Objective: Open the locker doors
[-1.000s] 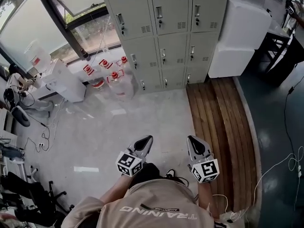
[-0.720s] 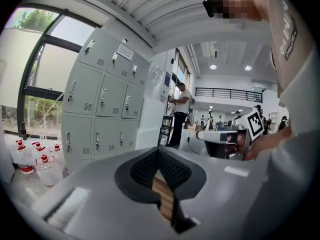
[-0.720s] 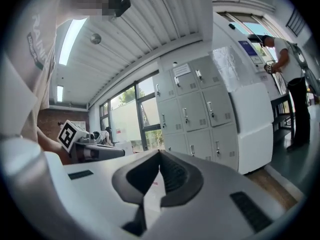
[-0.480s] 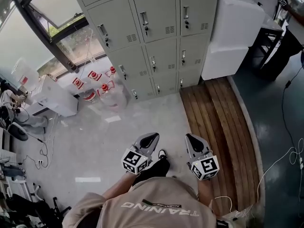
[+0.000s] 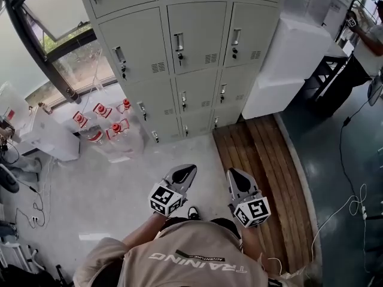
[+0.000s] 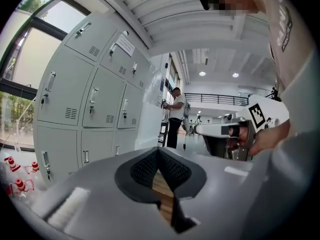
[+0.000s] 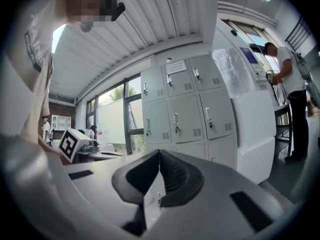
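1. Starting at the left, red-capped water bottles (image 5: pixel 102 130) are being kept on the pale floor (image 5: pixel 114 184) below a window (image 5: pixel 57 14).
2. The lockers (image 5: pixel 191 46) are being shown just right of the bottles; every visible door is being kept closed.
3. The left gripper (image 5: pixel 190 168) is being held out in front of the person (image 5: pixel 191 262), well apart from the lockers; its jaws are being kept together at the tips, with nothing between them.
4. The right gripper (image 5: pixel 230 173) is being held just beside it, above the edge of the wooden boards (image 5: pixel 263 154); its jaws are likewise being pressed together, with nothing gripped.
5. Stacked white boxes (image 5: pixel 290 52) are being kept against the right side of the lockers.
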`<state>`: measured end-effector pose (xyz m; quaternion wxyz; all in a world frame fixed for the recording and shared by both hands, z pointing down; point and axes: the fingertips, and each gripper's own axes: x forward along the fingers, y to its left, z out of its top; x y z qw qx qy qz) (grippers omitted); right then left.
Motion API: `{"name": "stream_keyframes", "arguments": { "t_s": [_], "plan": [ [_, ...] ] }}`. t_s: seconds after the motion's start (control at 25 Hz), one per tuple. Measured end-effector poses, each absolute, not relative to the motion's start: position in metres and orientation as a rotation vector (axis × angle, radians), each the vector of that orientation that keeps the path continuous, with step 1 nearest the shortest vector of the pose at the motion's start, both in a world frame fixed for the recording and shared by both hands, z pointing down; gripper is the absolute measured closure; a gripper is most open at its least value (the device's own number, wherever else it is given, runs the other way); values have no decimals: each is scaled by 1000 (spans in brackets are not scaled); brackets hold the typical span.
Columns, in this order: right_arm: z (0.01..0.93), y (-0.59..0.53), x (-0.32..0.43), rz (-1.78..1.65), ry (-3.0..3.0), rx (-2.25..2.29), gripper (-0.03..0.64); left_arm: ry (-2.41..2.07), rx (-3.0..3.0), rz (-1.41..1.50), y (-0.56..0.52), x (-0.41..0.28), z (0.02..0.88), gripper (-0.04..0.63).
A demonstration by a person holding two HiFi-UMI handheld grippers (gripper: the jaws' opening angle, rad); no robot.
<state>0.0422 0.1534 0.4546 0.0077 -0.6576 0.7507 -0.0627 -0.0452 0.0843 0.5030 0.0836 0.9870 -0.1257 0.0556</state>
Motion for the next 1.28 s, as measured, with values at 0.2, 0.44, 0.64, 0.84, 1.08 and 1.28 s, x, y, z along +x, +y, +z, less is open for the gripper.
{"name": "stream_keyframes", "arguments": {
  "t_s": [0.2,0.44,0.64,0.84,1.08,1.28],
  "plan": [
    [474,121,39,-322,2354,-2068,604,-386,2942,118,44,-34,502,589],
    [473,70,66,-315,2372,-2083,604,-395,2882,98,4,-17,511,589],
    [486,21,94,-338,2402,-2042,604,-482,2851,134,-33,-10,528,589],
    [500,-42,148,-349,2427,-1993,604,-554,2824,181,-81,27,541,589],
    [519,-138,239,-362,2545,-1954,604,-615,2819,210,-161,109,542,589],
    [558,-212,299,-369,2709,-1955,604,-642,2816,223,-221,178,535,589]
  ]
}}
